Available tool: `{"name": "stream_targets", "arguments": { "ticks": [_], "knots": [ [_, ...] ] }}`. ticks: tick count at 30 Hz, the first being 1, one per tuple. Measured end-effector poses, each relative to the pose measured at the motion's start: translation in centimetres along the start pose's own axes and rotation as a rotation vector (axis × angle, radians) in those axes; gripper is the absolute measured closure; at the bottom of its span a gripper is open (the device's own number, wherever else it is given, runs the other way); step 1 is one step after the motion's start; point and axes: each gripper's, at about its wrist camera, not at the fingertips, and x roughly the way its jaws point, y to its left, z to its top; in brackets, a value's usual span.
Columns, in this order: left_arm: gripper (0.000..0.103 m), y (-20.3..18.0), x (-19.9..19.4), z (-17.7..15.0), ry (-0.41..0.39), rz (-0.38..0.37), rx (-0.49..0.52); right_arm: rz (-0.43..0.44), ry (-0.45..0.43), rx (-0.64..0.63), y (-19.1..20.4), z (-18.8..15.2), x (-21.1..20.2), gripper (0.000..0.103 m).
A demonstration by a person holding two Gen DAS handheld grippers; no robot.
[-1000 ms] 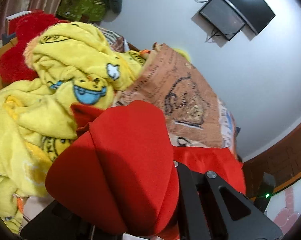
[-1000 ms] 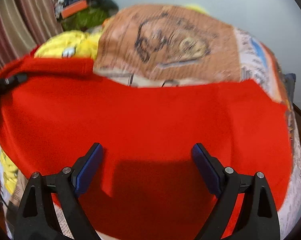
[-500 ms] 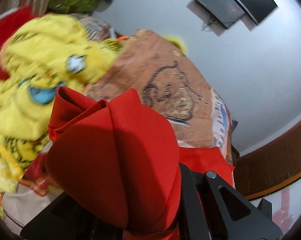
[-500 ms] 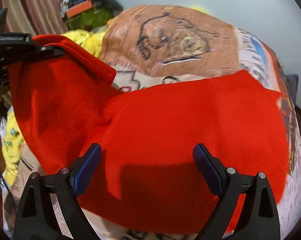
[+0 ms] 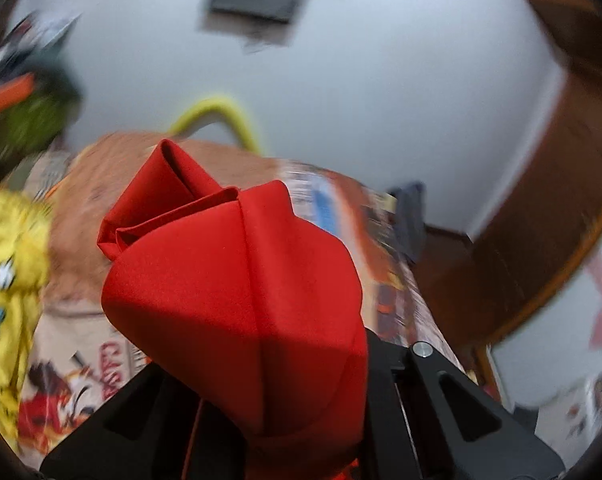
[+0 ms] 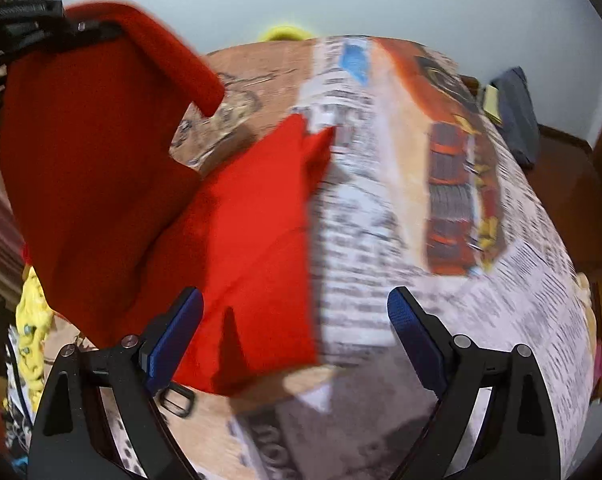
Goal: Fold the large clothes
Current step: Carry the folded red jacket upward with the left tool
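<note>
one printed bedspread fills the right wrist view. on it lies one red garment, its long axis running from 7 o'clock up to 1 o'clock, part flat and part lifted toward 10 o'clock. one yellow blanket sits at 9 o'clock in the left view. the left gripper is clamped on bunched red cloth and is clearly the nearer hand. the right gripper stands wide apart, holding nothing, the garment's near edge just beyond its left finger; i judge the lifted flap should cross toward 3 o'clock.
</note>
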Motion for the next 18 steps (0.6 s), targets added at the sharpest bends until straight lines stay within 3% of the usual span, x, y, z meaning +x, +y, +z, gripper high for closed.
{"name": "stream_targets", "arguments": {
  "ticks": [2,5,9,11,15,18],
  "knots": [
    [0.098,-3.2,0.8,-1.7,0.022,-0.026,0.114,-0.012,-0.005,0.011,-0.8,-0.2,-0.5,0.011],
    [0.098,-6.0,2.8,-5.1,0.12,-0.035,0.237,-0.013,-0.005,0.024,-1.9,-0.7,-1.2,0.011],
    [0.098,-6.1,5.1,-9.5,0.27,-0.033,0.289,-0.024,-0.001,0.018,-2.7,-1.4,-2.0,0.011],
    [0.098,-5.6,5.0,-10.9,0.298,-0.035,0.307,-0.034,0.004,0.013,-3.1,-1.9,-2.3,0.011],
    [0.098,-6.2,3.5,-12.9,0.288,0.019,0.45,-0.048,0.012,0.024,-3.9,-2.8,-2.9,0.011],
    [0.098,-6.5,2.9,-13.6,0.305,-0.01,0.5,-0.045,0.011,0.046,-4.5,-3.1,-3.3,0.011]
  ]
}}
